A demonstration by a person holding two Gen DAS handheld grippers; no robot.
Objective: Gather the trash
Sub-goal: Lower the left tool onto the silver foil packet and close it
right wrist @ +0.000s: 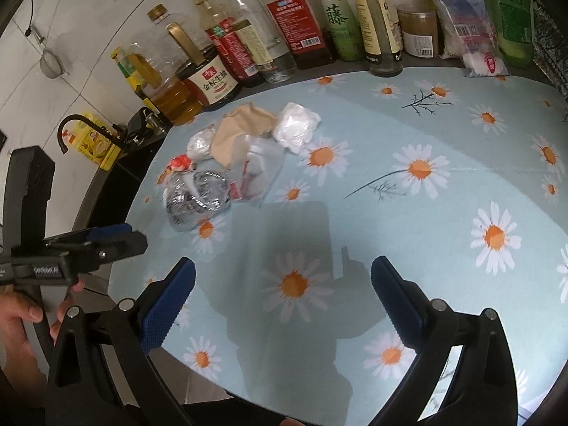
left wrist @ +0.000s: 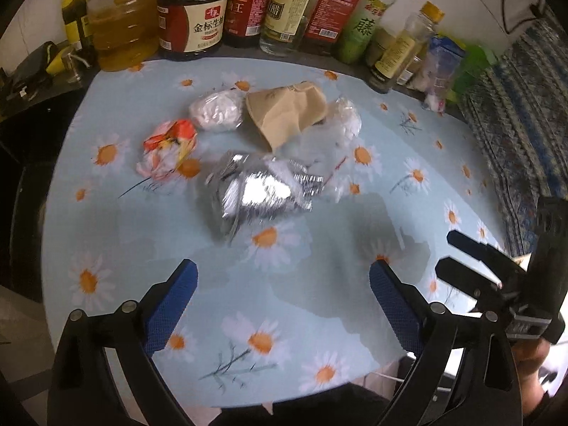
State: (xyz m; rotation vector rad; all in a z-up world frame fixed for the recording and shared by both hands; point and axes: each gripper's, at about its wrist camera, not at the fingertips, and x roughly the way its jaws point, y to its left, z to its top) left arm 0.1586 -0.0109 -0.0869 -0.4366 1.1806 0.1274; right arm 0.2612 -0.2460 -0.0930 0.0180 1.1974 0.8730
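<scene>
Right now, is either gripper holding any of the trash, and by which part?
Nothing is held. The left gripper and the right gripper both have open, empty jaws over the tablecloth, short of the silver foil wrapper.

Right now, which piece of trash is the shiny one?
The crumpled silver foil wrapper, closest to the open left gripper. The others are dull: brown paper, white wads, a red-orange wrapper.

Crumpled trash heap [left wrist: 255,149] on daisy cloth [left wrist: 319,319]

Black frames — blue textured fingers [left wrist: 170,305].
</scene>
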